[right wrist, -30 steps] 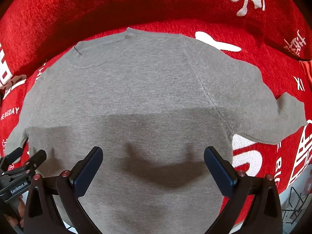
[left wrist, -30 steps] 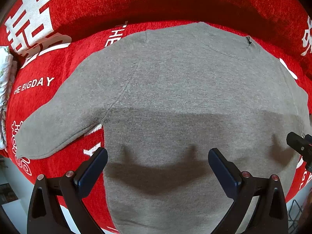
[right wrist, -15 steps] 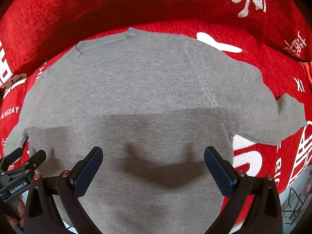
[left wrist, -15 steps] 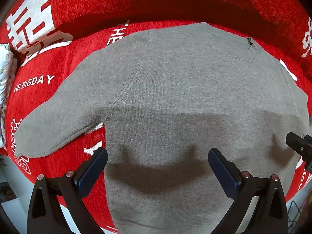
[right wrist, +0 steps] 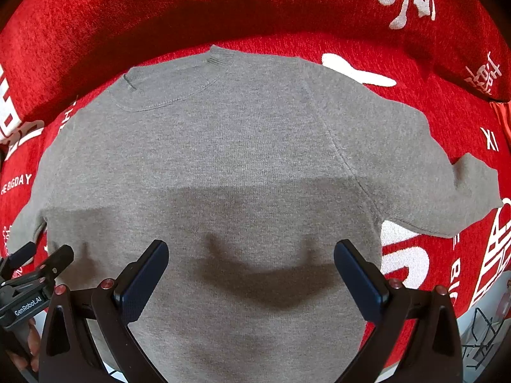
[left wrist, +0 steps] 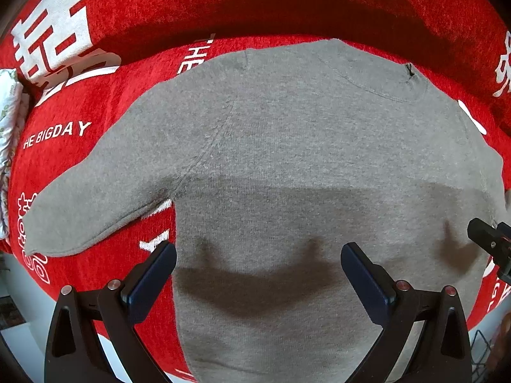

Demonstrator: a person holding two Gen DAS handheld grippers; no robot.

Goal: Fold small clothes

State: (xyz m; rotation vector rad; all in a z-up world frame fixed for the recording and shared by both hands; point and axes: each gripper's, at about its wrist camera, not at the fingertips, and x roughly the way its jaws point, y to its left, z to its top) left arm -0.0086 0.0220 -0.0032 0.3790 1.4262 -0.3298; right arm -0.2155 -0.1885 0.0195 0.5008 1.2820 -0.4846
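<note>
sweater [left wrist: 287,159] flat as before, both hand-held grippers [left wrist: 258,274] [right wrist: 252,271] still spread wide

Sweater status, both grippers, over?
Left gripper open, empty. Right gripper open, empty. Sweater flat on red cover, sleeves out, unfolded. Nothing in the way.

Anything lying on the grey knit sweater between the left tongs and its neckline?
No. In the left wrist view, the stretch from the open left tongs up the grey knit sweater to its ribbed neckline is bare fabric, crossed only by shadow.
</note>
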